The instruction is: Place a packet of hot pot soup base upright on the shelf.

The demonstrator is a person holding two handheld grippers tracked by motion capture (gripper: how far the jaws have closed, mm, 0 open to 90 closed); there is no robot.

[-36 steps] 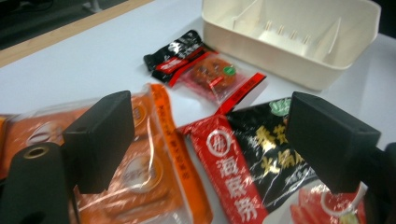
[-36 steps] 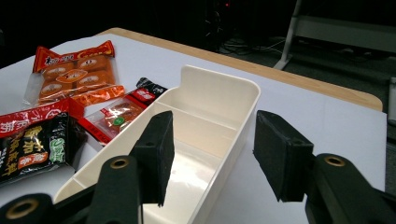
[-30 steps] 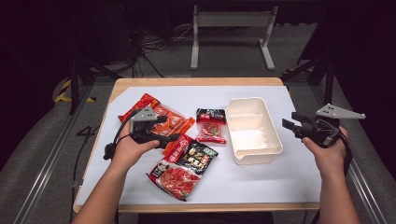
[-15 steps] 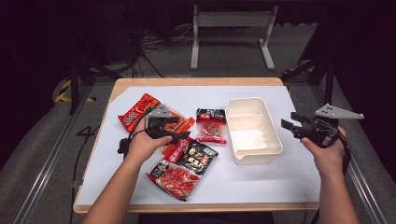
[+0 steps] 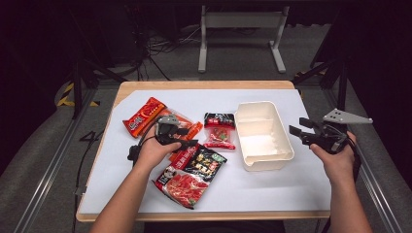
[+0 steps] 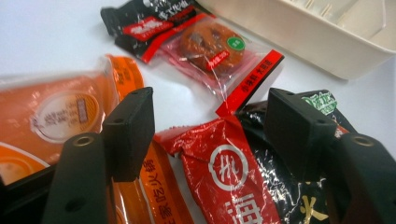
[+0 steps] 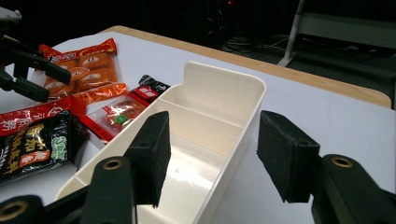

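We see the red sachet (image 6: pixel 229 179) lying flat near the middle of the tabletop, its crimped end between the left gripper (image 6: pixel 210 126); the jaws have just been closing but stand apart, not pressing it. It bears a white circled character; the remaining print appears Chinese, unreadable to us. It overlaps a black packet (image 5: pixel 206 162) and an orange packet (image 6: pixel 51 112). The right gripper (image 7: pixel 212 154) hovers, jaws apart, at the white bin (image 5: pixel 262 136) by the right edge.

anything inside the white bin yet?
No. The white bin shows a bare floor with a low divider across it in the high view and the right gripper view; the near wall hides a strip of the floor.
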